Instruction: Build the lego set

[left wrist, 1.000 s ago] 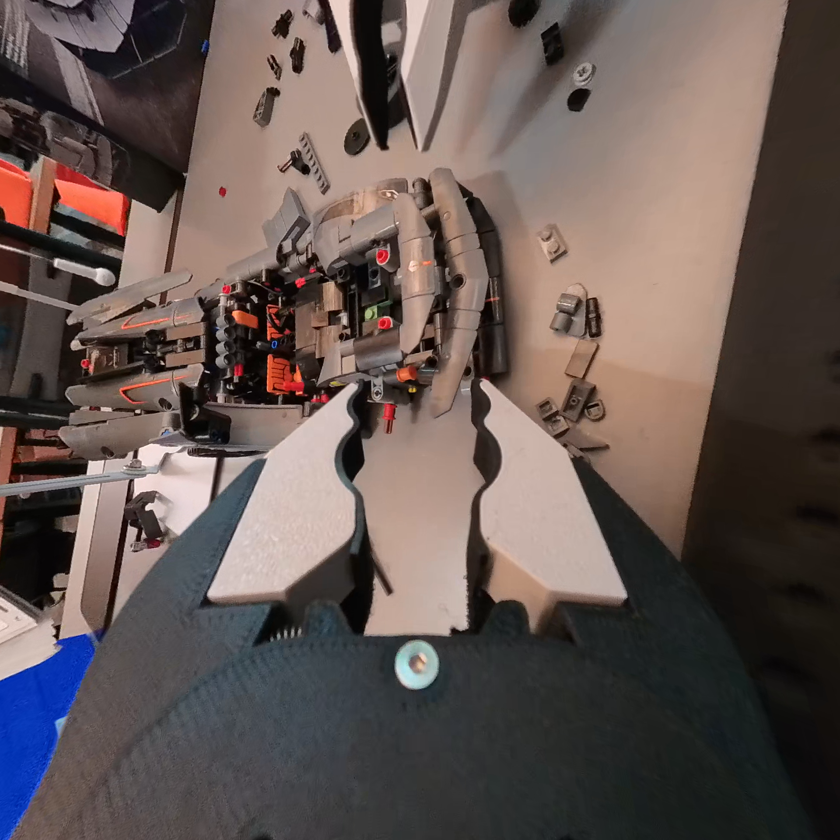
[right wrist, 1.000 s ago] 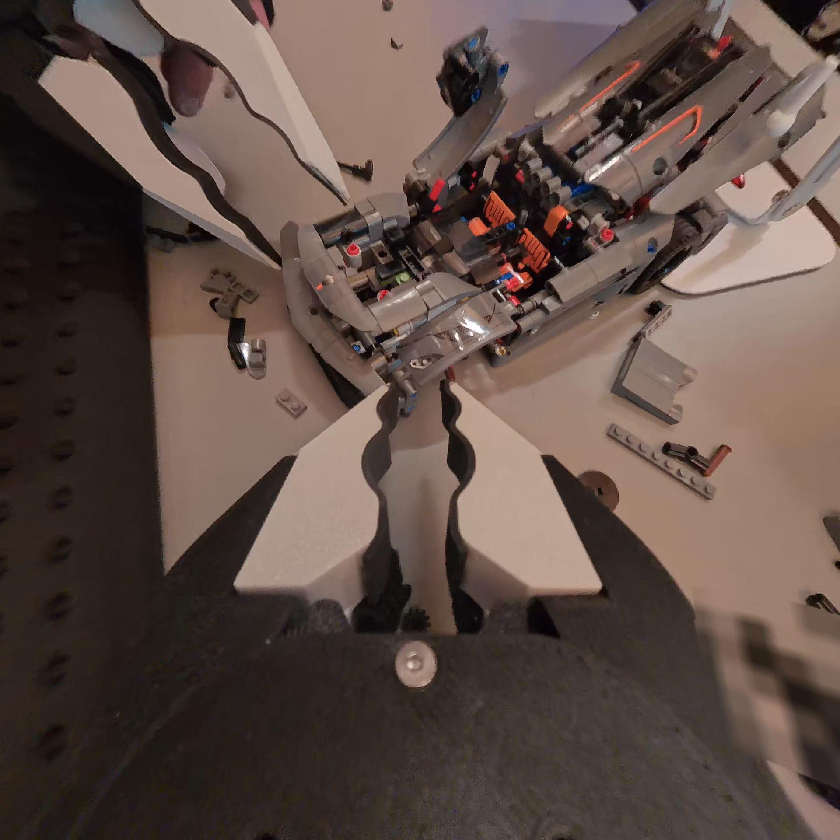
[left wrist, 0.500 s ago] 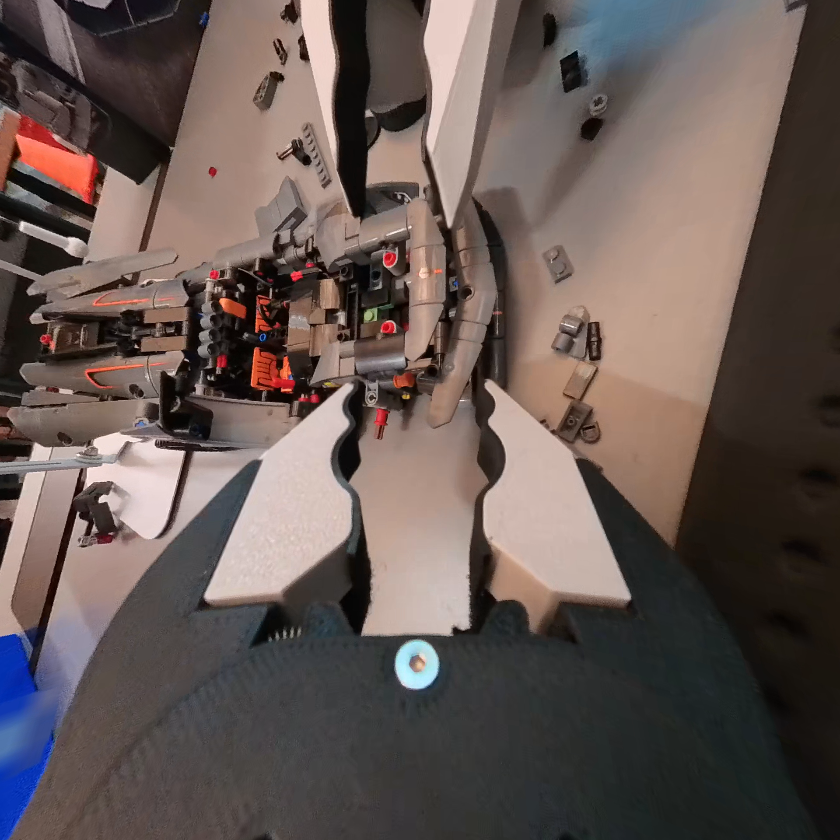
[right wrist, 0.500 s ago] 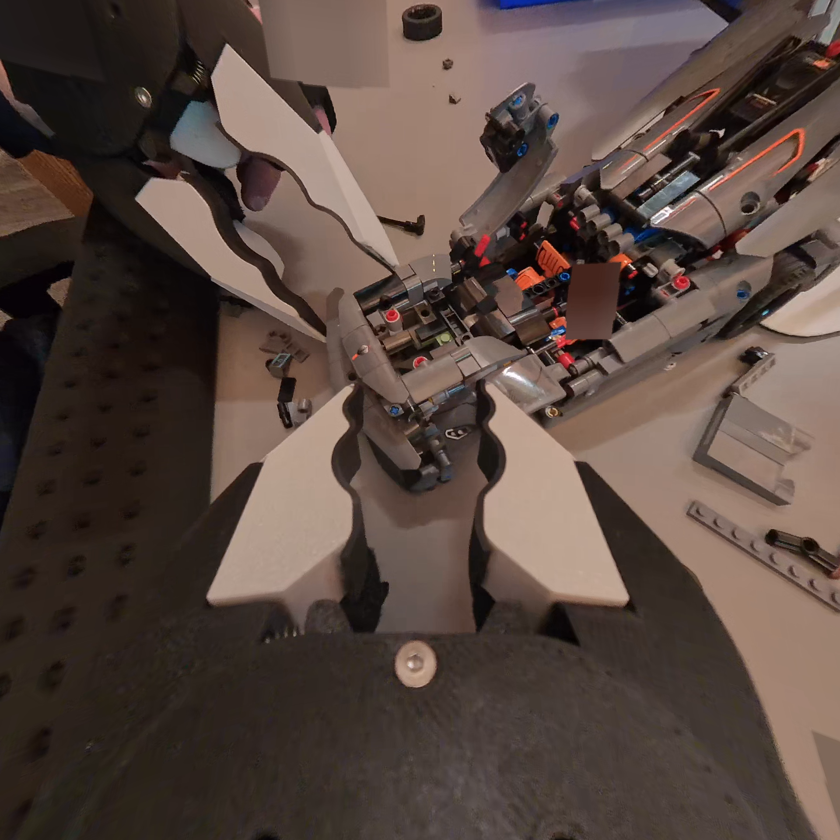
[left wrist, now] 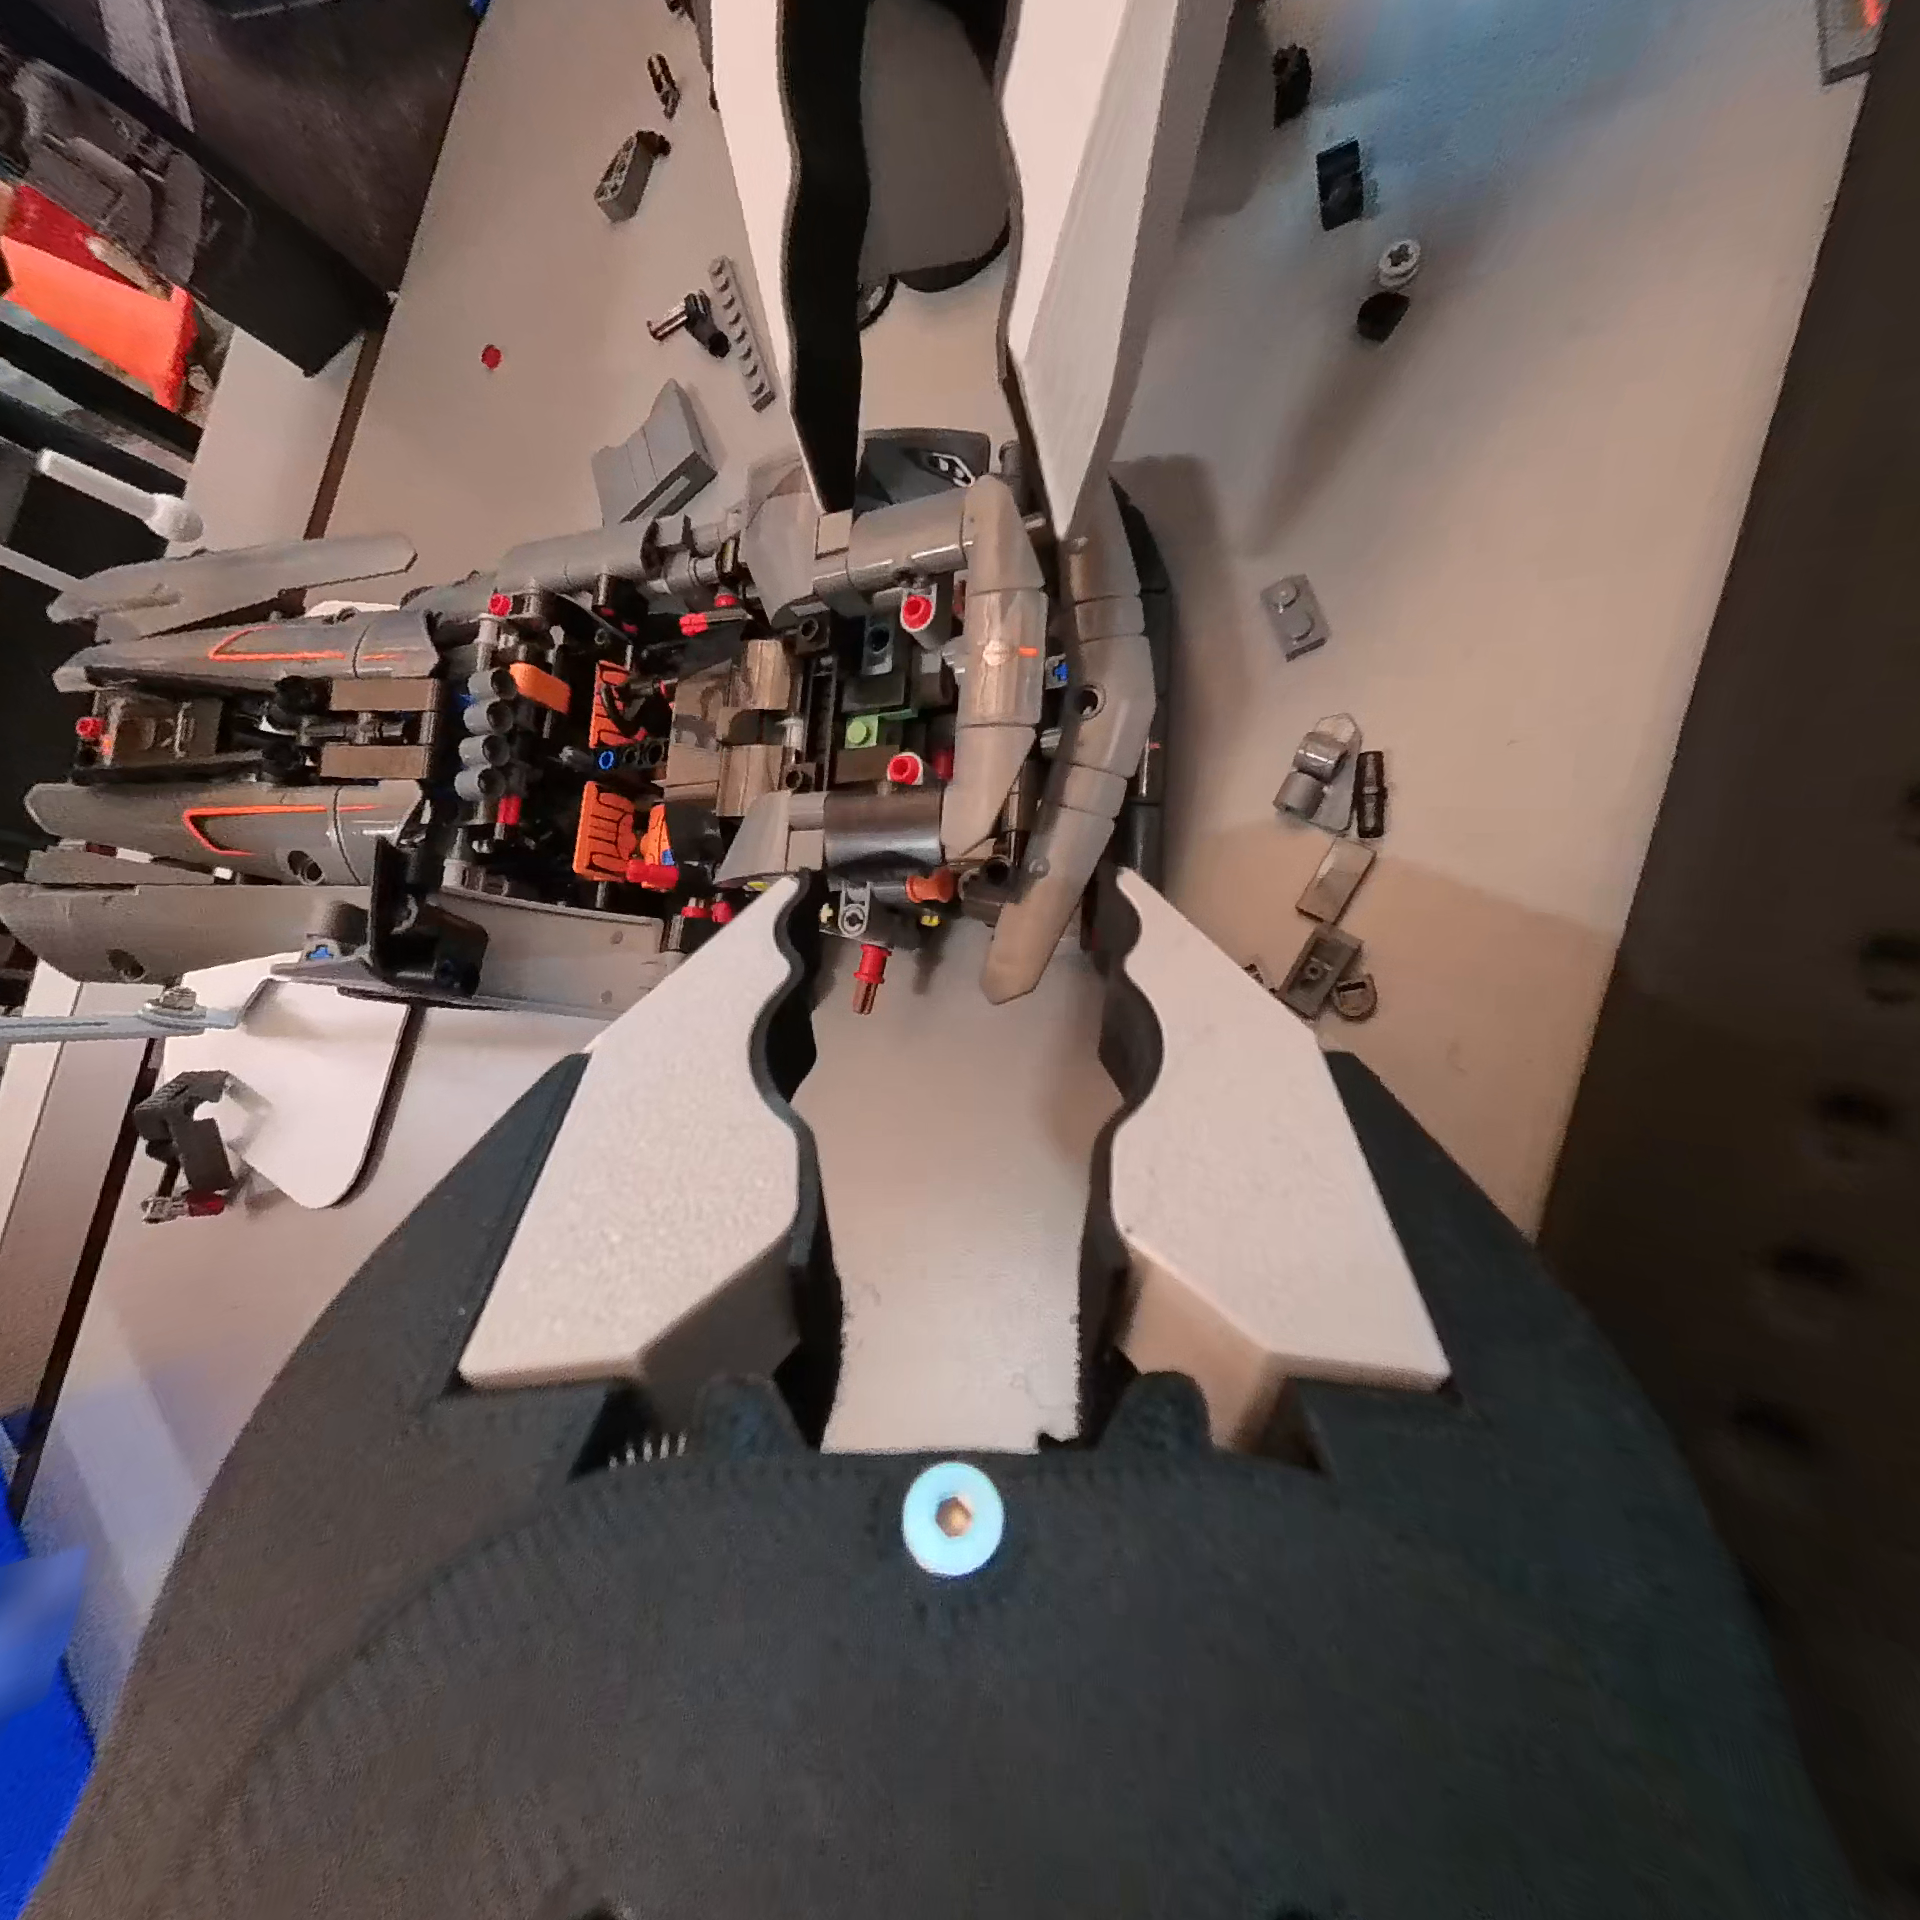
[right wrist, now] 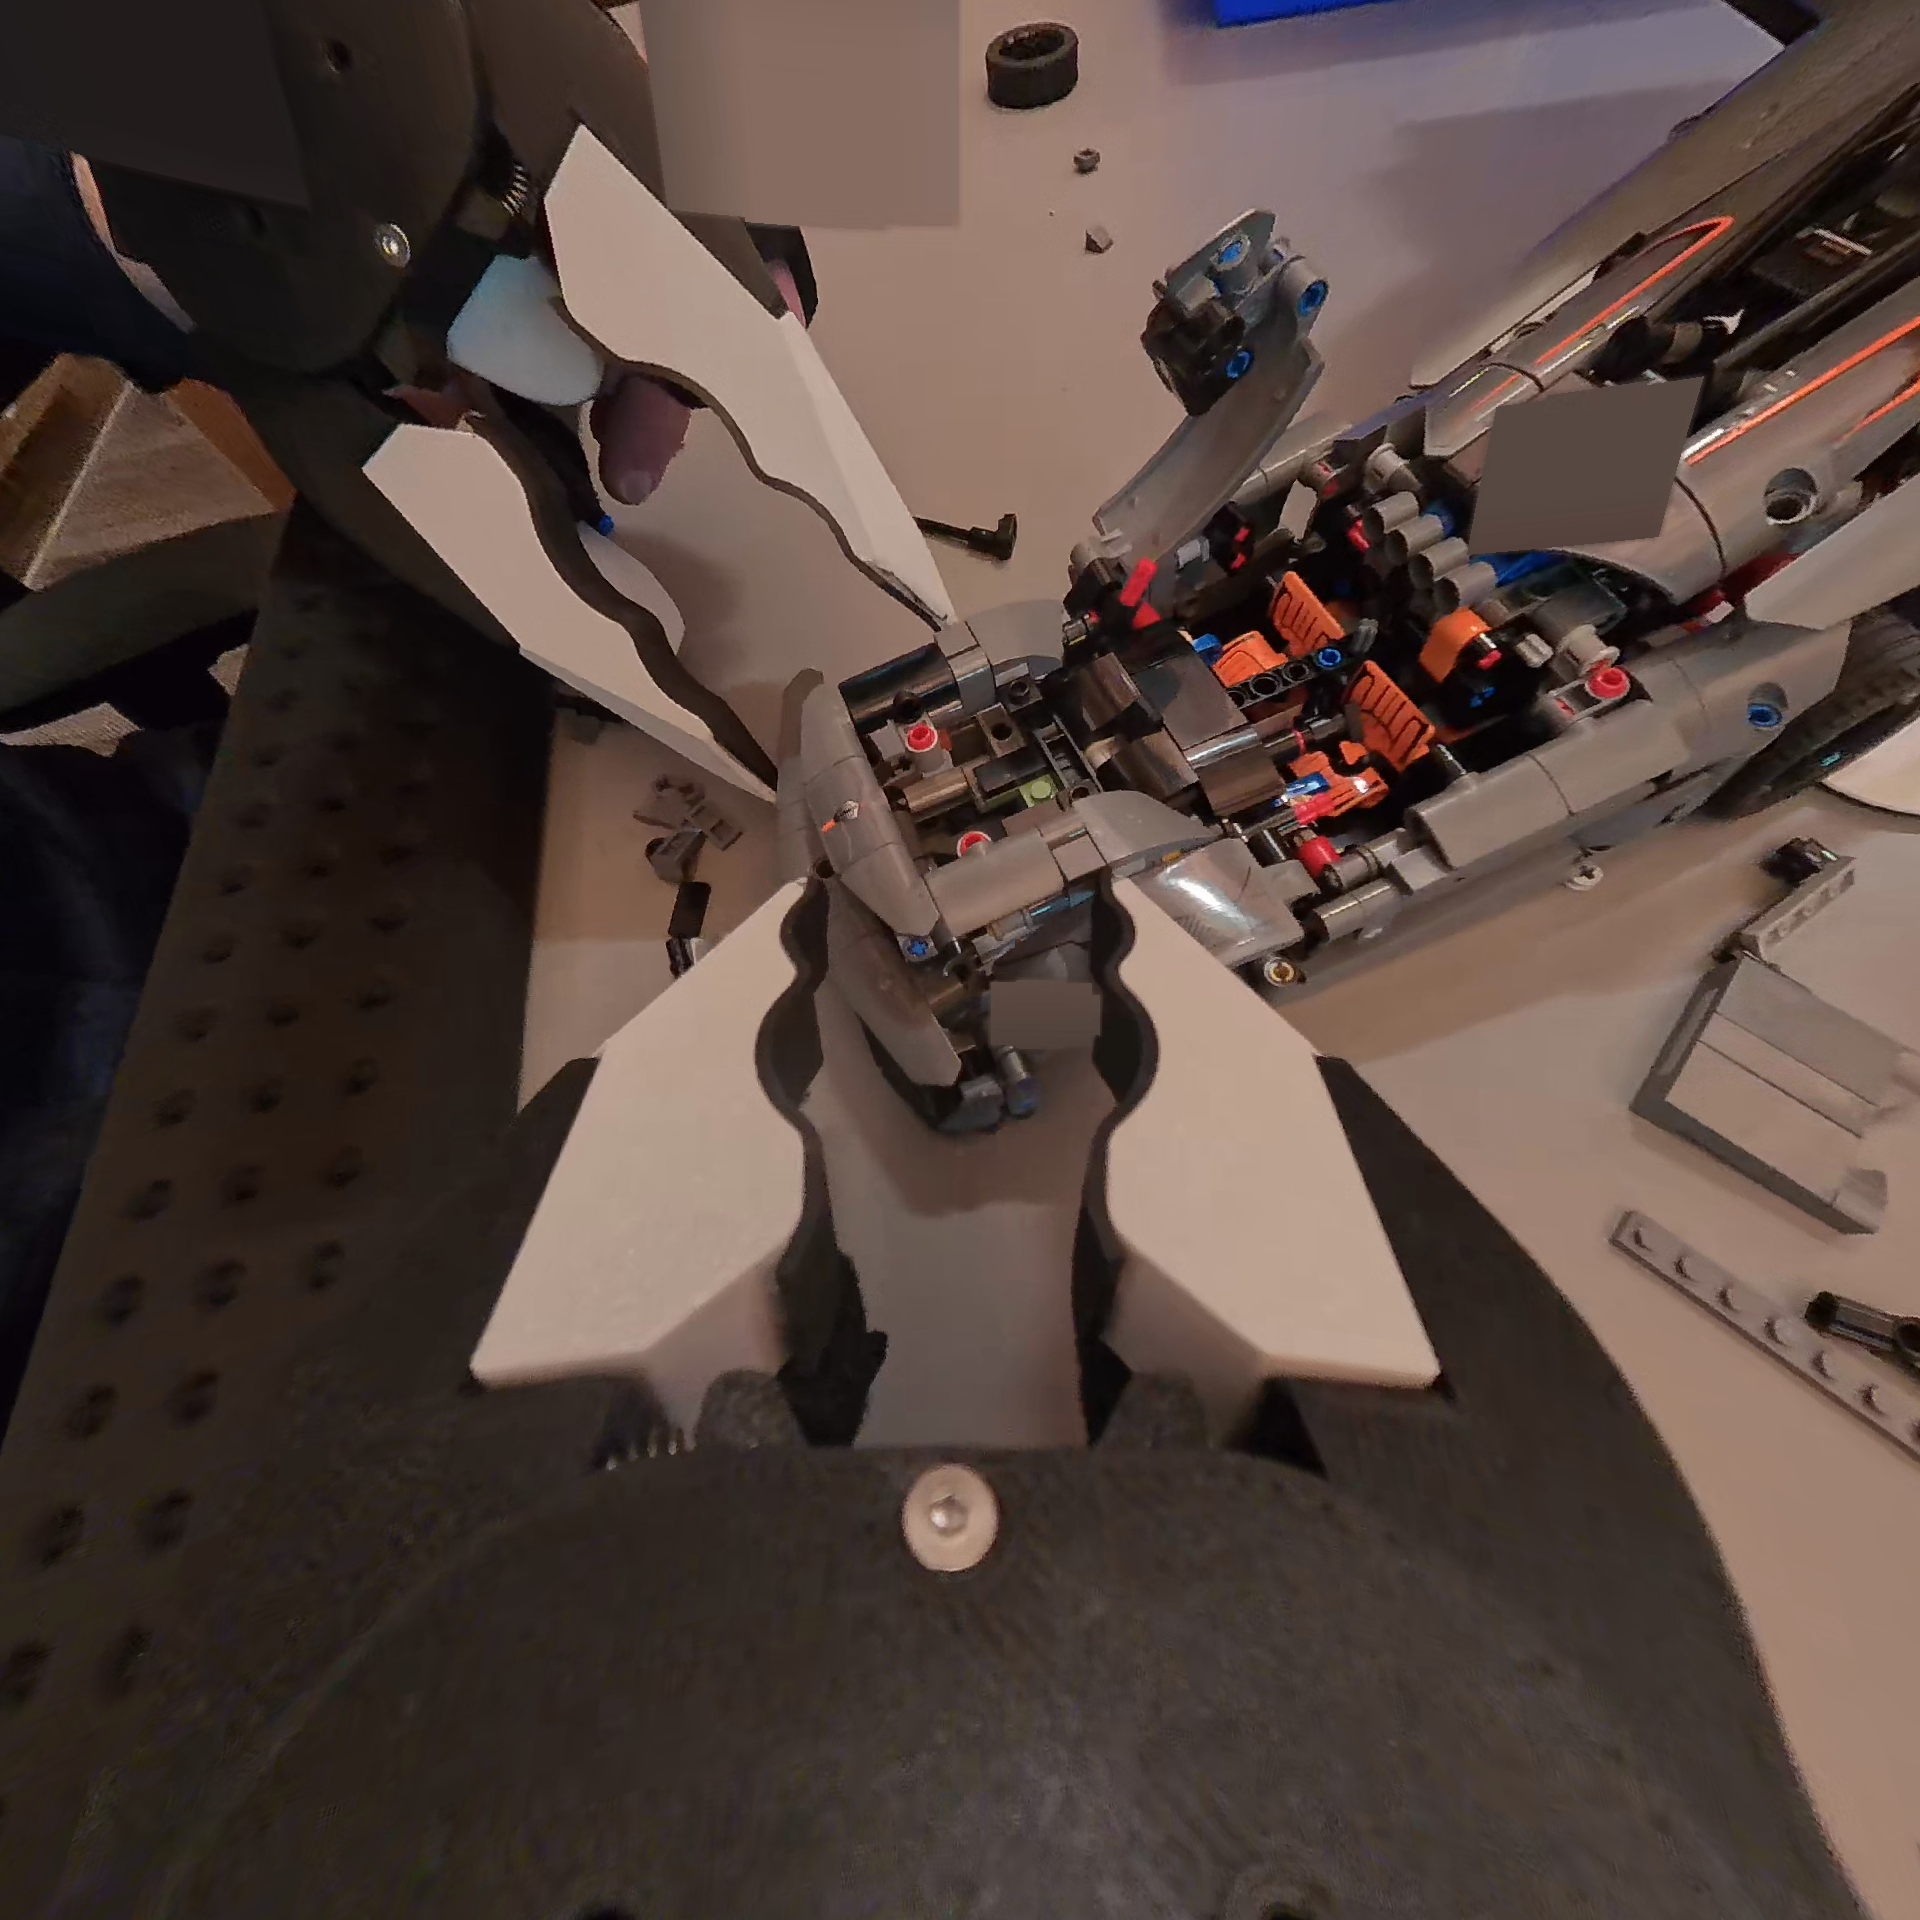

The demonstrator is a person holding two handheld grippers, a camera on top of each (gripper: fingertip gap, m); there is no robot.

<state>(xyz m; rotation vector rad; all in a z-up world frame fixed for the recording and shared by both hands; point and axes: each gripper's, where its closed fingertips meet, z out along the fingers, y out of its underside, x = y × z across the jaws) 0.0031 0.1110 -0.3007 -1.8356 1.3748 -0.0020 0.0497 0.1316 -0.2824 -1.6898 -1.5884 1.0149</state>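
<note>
Both grippers spread wide at the grey lego model [left wrist: 790, 727] on the table [left wrist: 1403, 582] — left gripper [left wrist: 961, 914], right gripper [right wrist: 951, 914] straddling its nose, neither clamped.

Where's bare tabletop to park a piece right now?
Bare tabletop lies between the black ring and the lego model. It is crowded by the grey panel and studded strip.

No legible text, labels, brands, numbers or signs anywhere in either view.
</note>
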